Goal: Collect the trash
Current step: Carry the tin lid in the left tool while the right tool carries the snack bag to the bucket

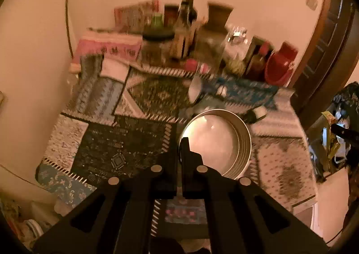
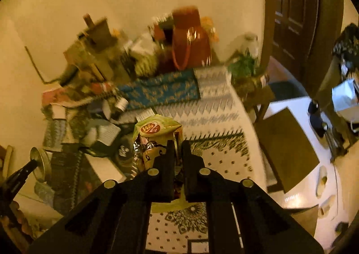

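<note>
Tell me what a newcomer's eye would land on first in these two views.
First, the yellow-green snack wrapper pinched in the right gripper, held above the patterned tablecloth. Next, the round metal tin whose rim is clamped by the left gripper. Behind both, bottles and a red pitcher crowd the table's far edge by the wall.

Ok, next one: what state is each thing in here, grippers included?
left gripper: shut on the round metal tin's rim.
round metal tin: empty, tilted, held by its rim.
right gripper: shut on the snack wrapper.
snack wrapper: crumpled, held upright in the gripper.
red jug: upright, blurred.
</note>
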`<act>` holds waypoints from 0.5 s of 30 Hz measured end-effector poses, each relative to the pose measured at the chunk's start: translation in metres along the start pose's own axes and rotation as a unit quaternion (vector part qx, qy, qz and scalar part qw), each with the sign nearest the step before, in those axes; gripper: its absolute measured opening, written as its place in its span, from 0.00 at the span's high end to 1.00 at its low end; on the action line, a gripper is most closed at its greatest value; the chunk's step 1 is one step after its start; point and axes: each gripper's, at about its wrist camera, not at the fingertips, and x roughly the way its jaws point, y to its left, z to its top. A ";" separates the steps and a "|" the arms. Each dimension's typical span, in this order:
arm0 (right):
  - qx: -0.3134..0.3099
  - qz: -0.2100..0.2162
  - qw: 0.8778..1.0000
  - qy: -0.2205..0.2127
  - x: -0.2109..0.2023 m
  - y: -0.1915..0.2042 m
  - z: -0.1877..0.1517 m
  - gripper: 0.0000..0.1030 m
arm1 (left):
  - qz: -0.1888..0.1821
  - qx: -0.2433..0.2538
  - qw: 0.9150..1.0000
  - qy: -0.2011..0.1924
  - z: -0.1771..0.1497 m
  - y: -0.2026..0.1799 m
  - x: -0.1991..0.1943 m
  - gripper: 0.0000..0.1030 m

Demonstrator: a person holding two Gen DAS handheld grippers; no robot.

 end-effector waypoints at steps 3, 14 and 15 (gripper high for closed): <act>-0.012 0.016 0.999 -0.033 -0.033 0.001 0.002 0.95 | -0.003 0.002 0.999 -0.034 -0.001 -0.012 -0.038 0.99; -0.036 0.071 0.990 -0.116 -0.129 0.030 -0.019 0.95 | -0.034 0.028 0.992 -0.118 -0.015 -0.033 -0.139 0.99; -0.038 0.073 0.989 -0.123 -0.138 0.035 -0.023 0.95 | -0.036 0.033 0.991 -0.126 -0.017 -0.033 -0.149 0.99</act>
